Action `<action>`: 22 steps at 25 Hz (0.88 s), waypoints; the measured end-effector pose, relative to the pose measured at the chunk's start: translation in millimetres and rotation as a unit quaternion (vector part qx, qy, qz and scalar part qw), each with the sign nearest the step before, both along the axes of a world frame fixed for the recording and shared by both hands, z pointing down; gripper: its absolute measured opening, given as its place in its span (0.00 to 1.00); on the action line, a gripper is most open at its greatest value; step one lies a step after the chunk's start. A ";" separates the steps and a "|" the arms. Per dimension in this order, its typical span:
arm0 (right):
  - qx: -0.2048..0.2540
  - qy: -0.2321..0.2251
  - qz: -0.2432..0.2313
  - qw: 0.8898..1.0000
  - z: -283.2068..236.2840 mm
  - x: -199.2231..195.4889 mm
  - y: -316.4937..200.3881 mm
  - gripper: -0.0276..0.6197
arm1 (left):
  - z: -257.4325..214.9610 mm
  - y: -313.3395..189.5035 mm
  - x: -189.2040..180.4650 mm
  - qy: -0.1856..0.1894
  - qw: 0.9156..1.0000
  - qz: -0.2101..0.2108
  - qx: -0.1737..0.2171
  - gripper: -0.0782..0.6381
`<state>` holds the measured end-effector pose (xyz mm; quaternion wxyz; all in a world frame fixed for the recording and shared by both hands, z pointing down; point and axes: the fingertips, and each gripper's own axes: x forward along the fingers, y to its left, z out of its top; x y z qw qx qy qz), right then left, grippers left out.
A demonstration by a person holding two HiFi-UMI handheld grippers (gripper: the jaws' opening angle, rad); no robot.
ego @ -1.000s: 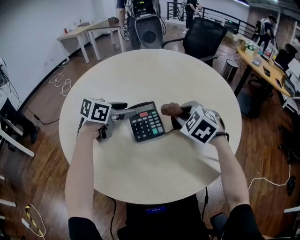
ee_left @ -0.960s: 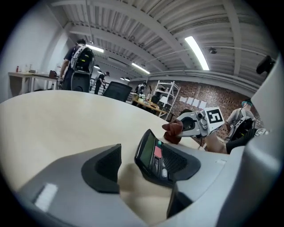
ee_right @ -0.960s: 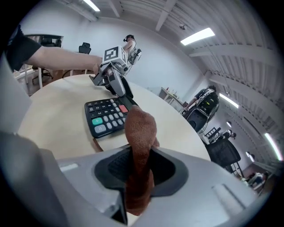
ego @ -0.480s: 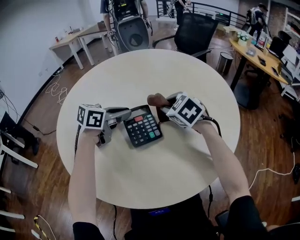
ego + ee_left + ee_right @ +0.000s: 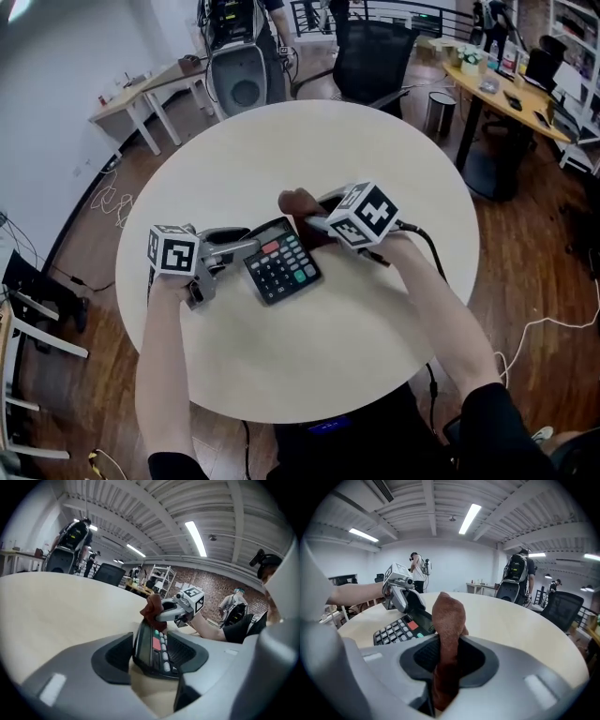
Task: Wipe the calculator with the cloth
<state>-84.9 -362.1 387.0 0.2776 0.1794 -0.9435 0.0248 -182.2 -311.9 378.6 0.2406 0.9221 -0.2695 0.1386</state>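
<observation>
A dark calculator (image 5: 283,264) with a red key lies near the middle of the round pale table (image 5: 375,319). My left gripper (image 5: 250,240) is at its display end; its jaws are opening, with the calculator (image 5: 152,646) between them and a gap at the right pad. My right gripper (image 5: 306,212) is shut on a brown cloth (image 5: 296,201), which hangs just beyond the calculator's far corner. In the right gripper view the cloth (image 5: 448,620) stands up between the jaws, and the calculator (image 5: 401,627) lies to its left.
A black office chair (image 5: 375,52) and a grey machine (image 5: 234,80) stand beyond the table's far edge. A bin (image 5: 439,111) and a desk (image 5: 506,98) are at the right. A cable (image 5: 422,246) trails from my right gripper.
My right gripper has carried the cloth leftward, from the calculator's right side to its far corner. My left gripper has stayed at the display end.
</observation>
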 end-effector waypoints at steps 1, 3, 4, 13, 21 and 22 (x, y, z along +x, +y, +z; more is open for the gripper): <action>-0.003 -0.005 -0.001 1.000 0.4 -1.3 1.3 0.19 | 2.3 0.0 2.5 -0.007 1.000 0.013 -0.012 0.48; -0.007 -0.015 -0.001 1.000 1.3 -1.2 2.7 0.19 | 7.1 -6.2 6.8 -0.021 0.999 0.023 -0.029 0.51; -0.009 -0.019 -0.002 1.000 1.9 -0.2 2.8 0.19 | 10.5 -11.4 8.6 -0.033 0.999 0.025 -0.035 0.51; -0.018 -0.041 -0.005 0.999 1.9 8.1 3.1 0.19 | 13.3 -21.9 35.0 -0.032 0.995 0.068 -0.065 0.27; 0.026 -0.198 -0.064 0.978 -69.4 5.9 16.8 0.19 | -42.8 10.9 21.1 0.132 0.988 0.031 0.075 0.19; 0.032 -0.201 -0.082 0.976 -74.1 -0.6 23.2 0.19 | -44.6 15.0 20.0 0.146 0.986 0.027 0.082 0.19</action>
